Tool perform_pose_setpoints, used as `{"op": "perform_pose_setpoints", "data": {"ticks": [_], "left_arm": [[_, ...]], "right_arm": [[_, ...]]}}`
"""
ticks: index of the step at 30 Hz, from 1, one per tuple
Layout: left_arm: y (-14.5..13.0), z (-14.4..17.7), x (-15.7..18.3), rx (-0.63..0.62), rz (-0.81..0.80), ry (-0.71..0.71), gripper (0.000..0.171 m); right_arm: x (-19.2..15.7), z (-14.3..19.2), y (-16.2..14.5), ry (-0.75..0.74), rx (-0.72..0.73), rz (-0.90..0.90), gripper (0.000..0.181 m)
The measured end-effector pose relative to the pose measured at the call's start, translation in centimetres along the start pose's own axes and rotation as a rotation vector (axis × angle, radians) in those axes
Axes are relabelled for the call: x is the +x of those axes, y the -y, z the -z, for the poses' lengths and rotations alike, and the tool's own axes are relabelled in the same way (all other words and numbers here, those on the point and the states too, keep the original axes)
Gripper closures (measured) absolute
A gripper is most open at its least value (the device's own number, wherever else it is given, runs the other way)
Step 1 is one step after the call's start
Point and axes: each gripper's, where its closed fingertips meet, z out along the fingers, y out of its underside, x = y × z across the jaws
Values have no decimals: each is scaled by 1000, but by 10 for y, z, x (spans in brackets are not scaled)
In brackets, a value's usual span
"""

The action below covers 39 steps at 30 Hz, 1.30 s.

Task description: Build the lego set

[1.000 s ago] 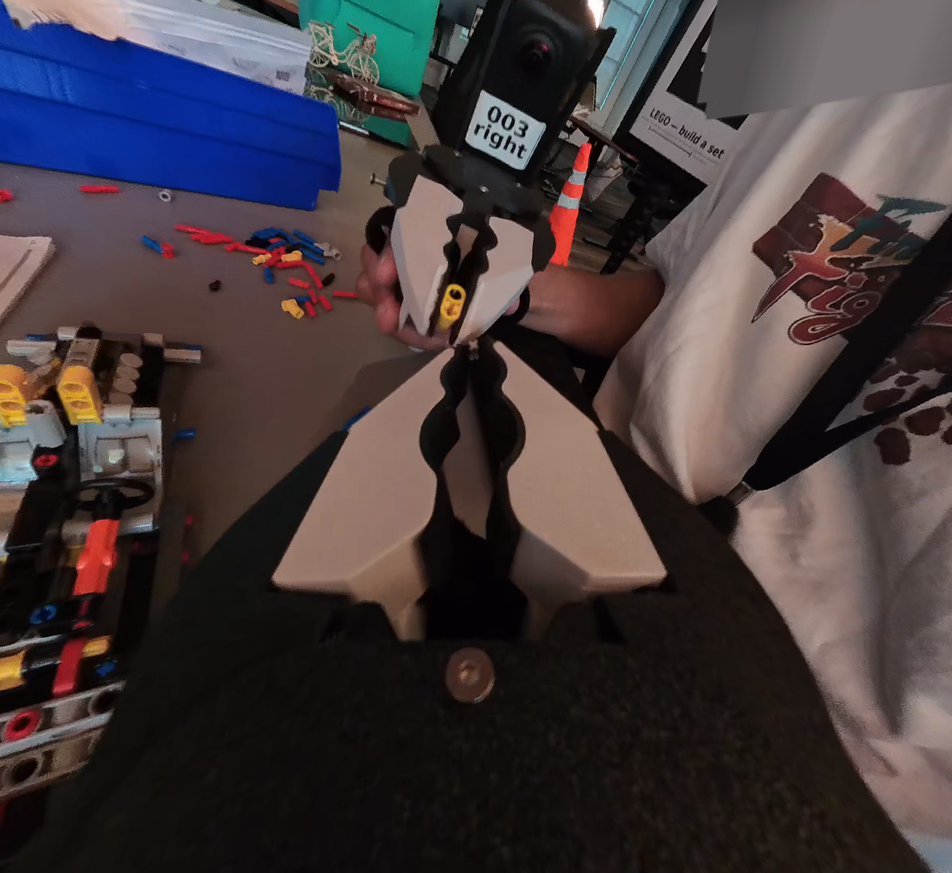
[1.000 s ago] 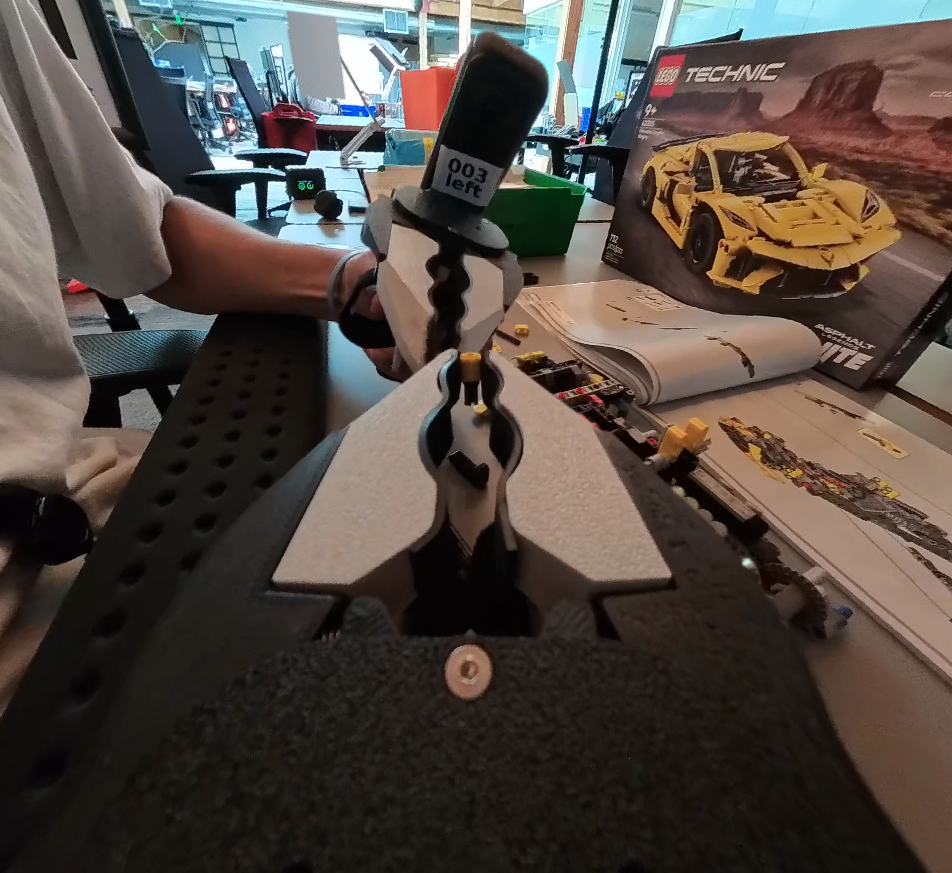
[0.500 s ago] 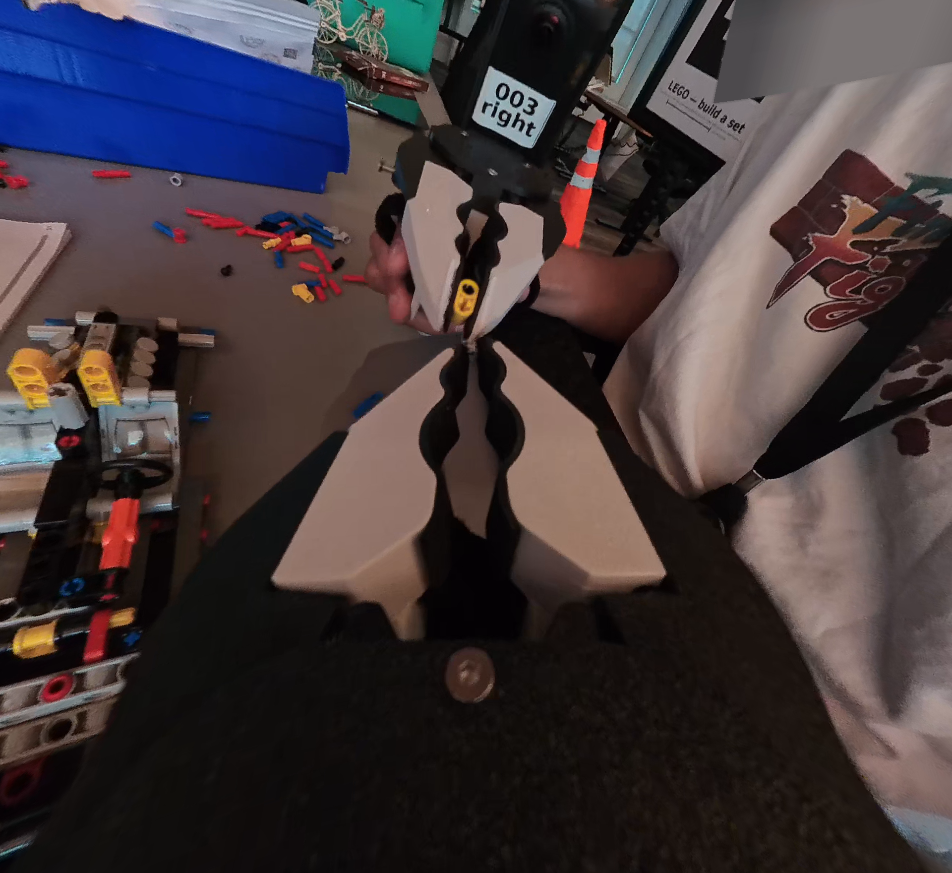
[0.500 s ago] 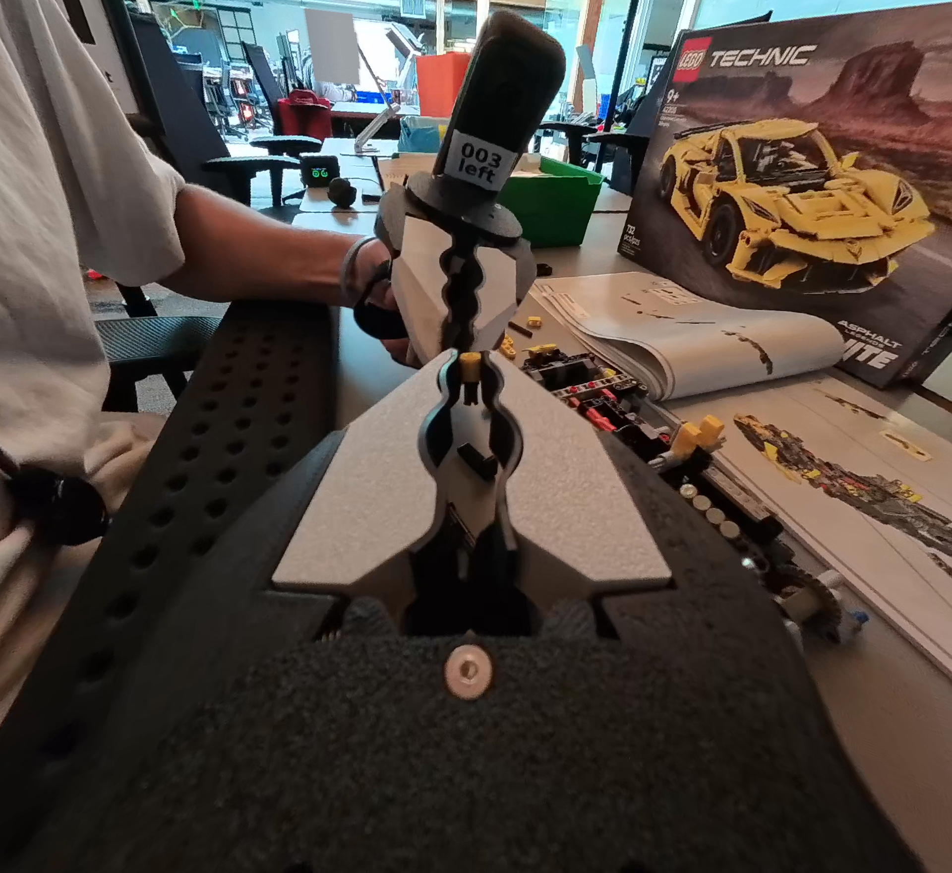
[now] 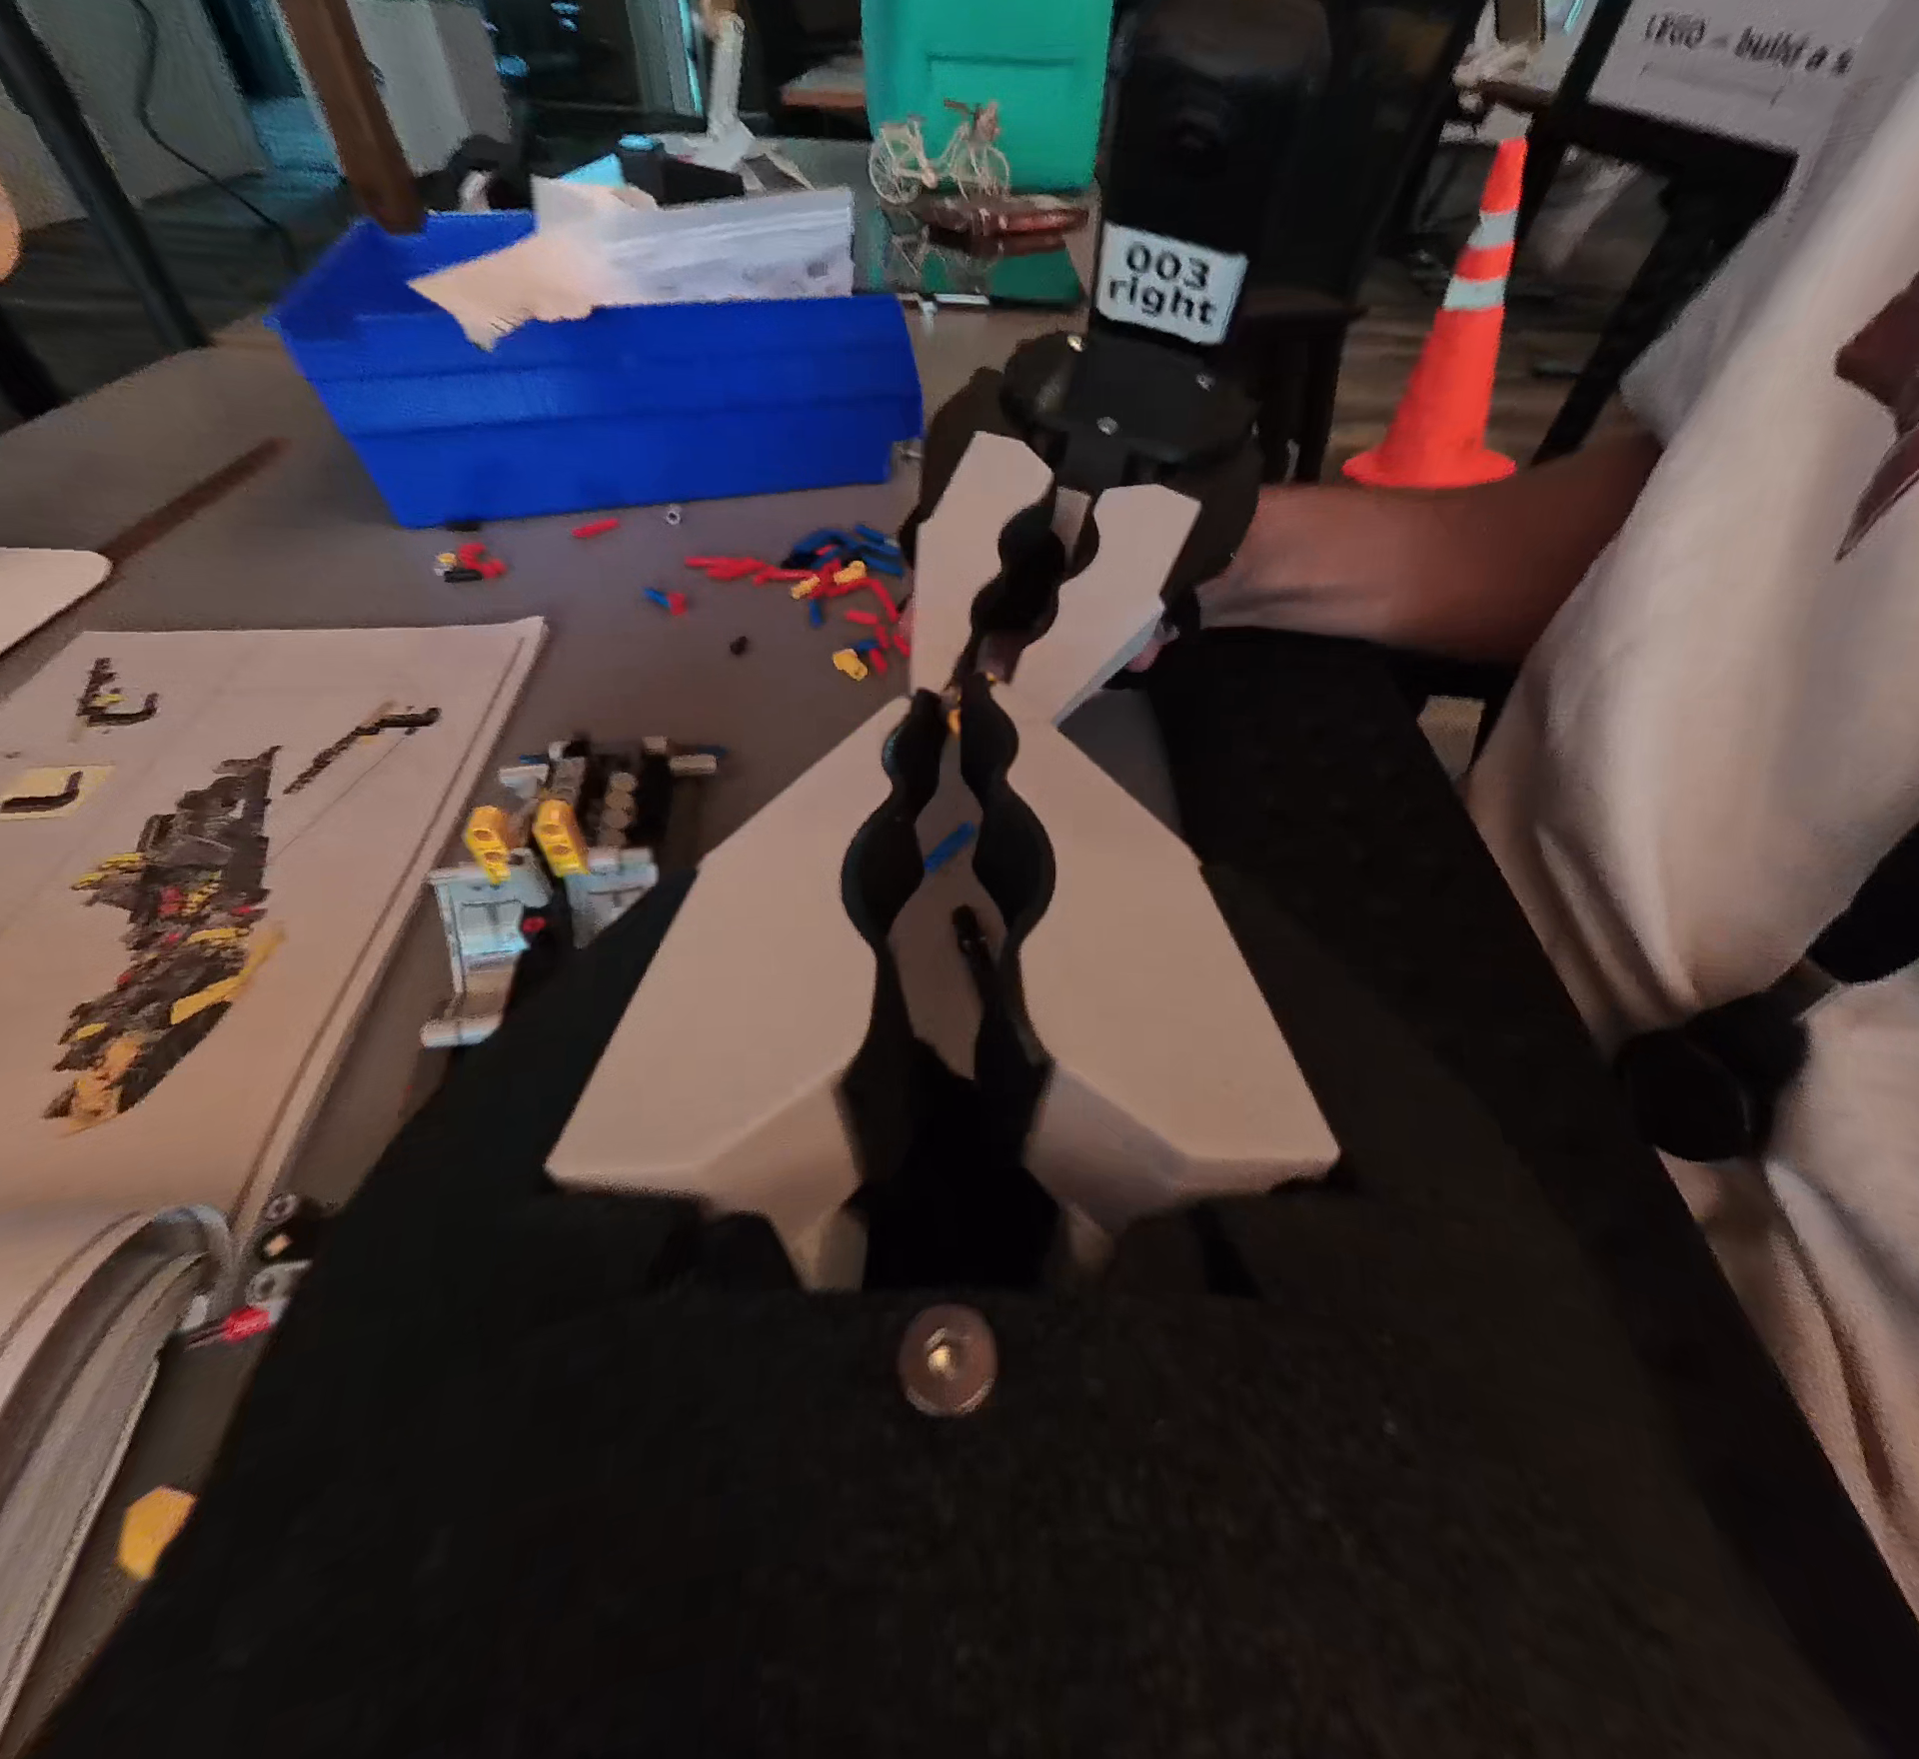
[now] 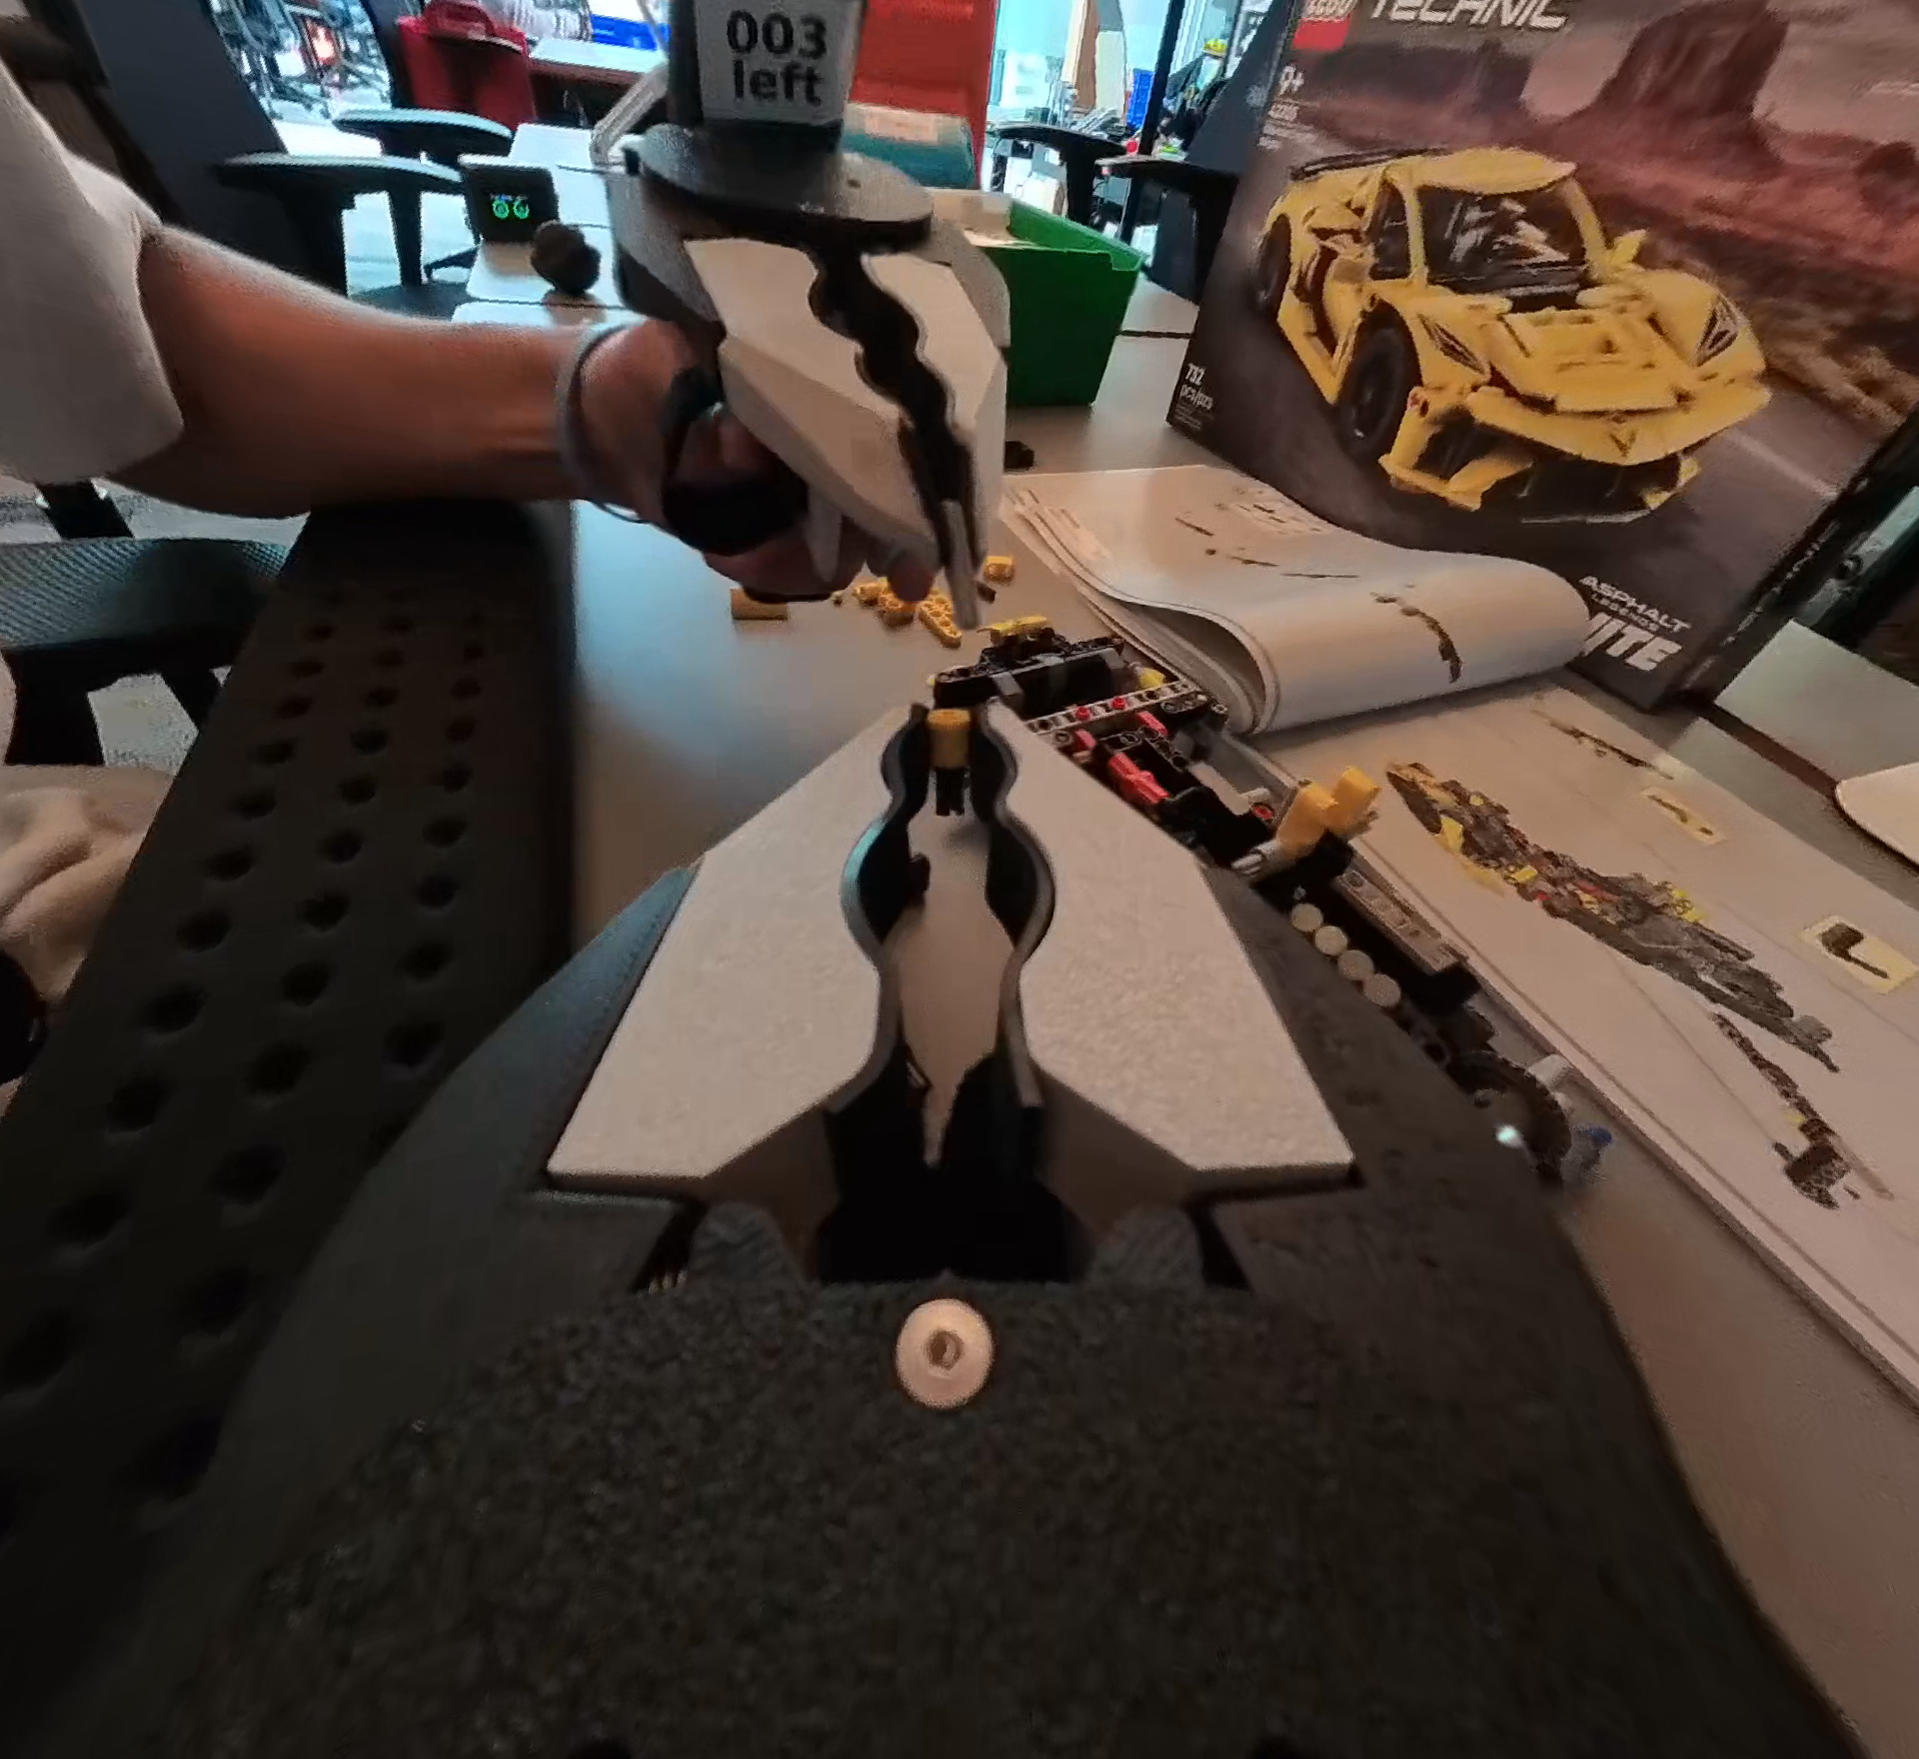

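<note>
Your right claw (image 6: 950,754) is pinching a small yellow connector (image 6: 948,735) with a black pin hanging under it, held above the worktop (image 6: 665,702) just in front of the half-built chassis (image 6: 1090,733). Your left claw (image 6: 961,588) is pressed together, and I cannot tell whether it is holding anything. The connector is looking light, stiff and slick, so you are risking a twist or a pop-out. You are gripping it best across its flat sides, leaving the pin end free.
</note>
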Motion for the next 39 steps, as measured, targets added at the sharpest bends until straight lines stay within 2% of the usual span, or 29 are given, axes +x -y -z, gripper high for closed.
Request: {"op": "perform_pose_setpoints", "data": {"ticks": [8,14,22,28,31,35,39], "left_arm": [[-19,-8,5,-115,-44,-4,170],[-20,-6,5,-138,-74,6,170],[-39,-11,0,-249,-75,49,170],[-40,-13,-1,-244,-48,47,170],[-47,-14,-1,-275,-73,57,170],[-48,-13,3,-271,-49,12,170],[-57,-14,5,-302,-62,-8,170]], "right_arm": [[-4,-5,-11,4,-64,42,175],[-5,-6,-10,15,-55,35,175],[-1,-9,-29,-31,-181,113,175],[0,-7,-29,-18,-187,64,175],[0,-8,-37,-41,-243,129,175],[-4,-8,-35,-27,-231,177,175],[-9,-12,-48,-14,-307,236,174]]}}
